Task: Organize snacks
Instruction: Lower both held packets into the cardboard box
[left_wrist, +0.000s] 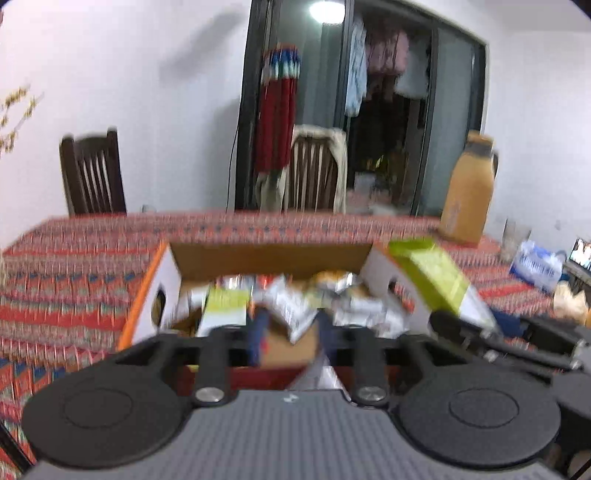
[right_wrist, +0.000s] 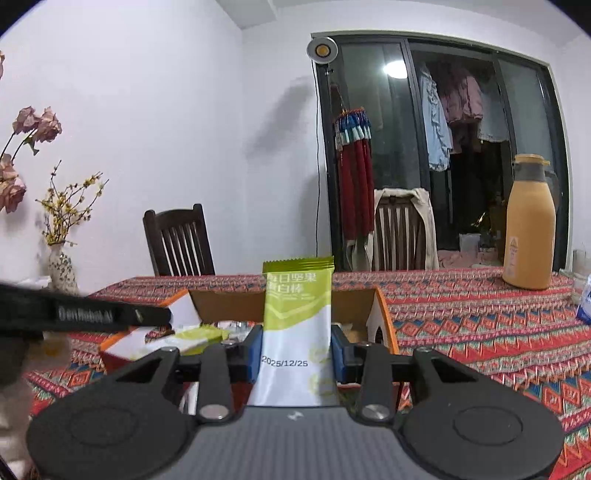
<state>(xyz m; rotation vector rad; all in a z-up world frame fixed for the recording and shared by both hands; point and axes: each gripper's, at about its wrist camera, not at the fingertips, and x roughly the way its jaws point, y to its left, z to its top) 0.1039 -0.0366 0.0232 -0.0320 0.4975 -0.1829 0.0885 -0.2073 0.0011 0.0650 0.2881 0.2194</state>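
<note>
**Green bar held upright short of the box; left jaws parted above the pile**

Nearest in the right wrist view, the right gripper has its blue pads clamped on the lower half of a green-and-white snack bar. The bar stands upright between the fingers, its crimped top edge rising well past the fingertips. Just beyond them lies the open cardboard box on the patterned tablecloth, with another green wrapper lying inside it, off to the left of the fingers.

In the blurred left wrist view, the left gripper has its fingers apart, with nothing pressed between the pads. Loose silvery packets lie just past the fingertips in the box. To the right of the fingers, the held bar shows tilted over the box's right wall.

The step in hand looks like placing the bar into the box. To do it well, carry the bar forward over the near wall first, then lower it towards the matching green wrapper so like sits with like. Part the pads only once it rests on the pile. Keep the left gripper clear of the path.

Farther off, an orange flask stands at the table's back edge, with chairs behind.
</note>
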